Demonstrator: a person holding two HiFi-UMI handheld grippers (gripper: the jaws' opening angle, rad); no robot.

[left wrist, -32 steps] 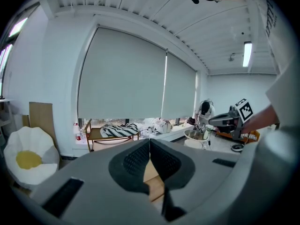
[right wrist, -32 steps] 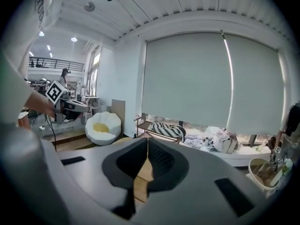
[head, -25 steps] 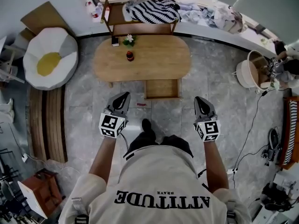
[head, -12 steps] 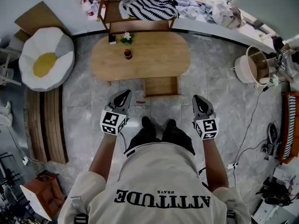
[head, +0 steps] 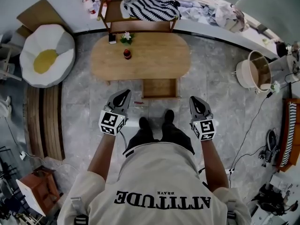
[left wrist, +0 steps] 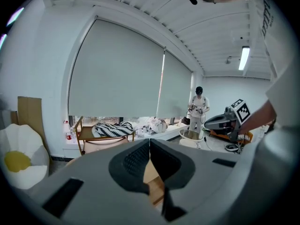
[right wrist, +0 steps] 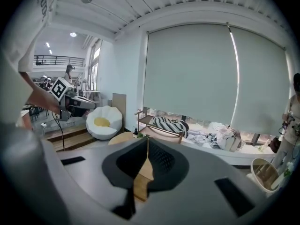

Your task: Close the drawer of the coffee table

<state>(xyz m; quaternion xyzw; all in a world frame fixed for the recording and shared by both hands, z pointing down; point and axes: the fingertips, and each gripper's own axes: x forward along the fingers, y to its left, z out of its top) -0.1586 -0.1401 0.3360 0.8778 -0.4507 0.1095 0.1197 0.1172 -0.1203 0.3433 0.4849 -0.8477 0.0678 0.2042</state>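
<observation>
An oval wooden coffee table stands on the grey tiled floor in the head view. Its wooden drawer is pulled out toward me on the near side and looks empty. My left gripper is shut and empty, just left of the drawer's front. My right gripper is shut and empty too, just right of the drawer's front. Both hover above the floor, apart from the drawer. In the left gripper view the shut left gripper frames a strip of wood; the right gripper view shows the shut right gripper the same way.
On the table stand a small red jar, a flower pot and a dark phone. A wooden rack with a striped blanket is behind it. An egg-shaped cushion and slatted bench lie left; a round basket right.
I have stepped closer to the table; both feet now show below the drawer. Both grippers have drifted slightly toward the drawer, still shut.
</observation>
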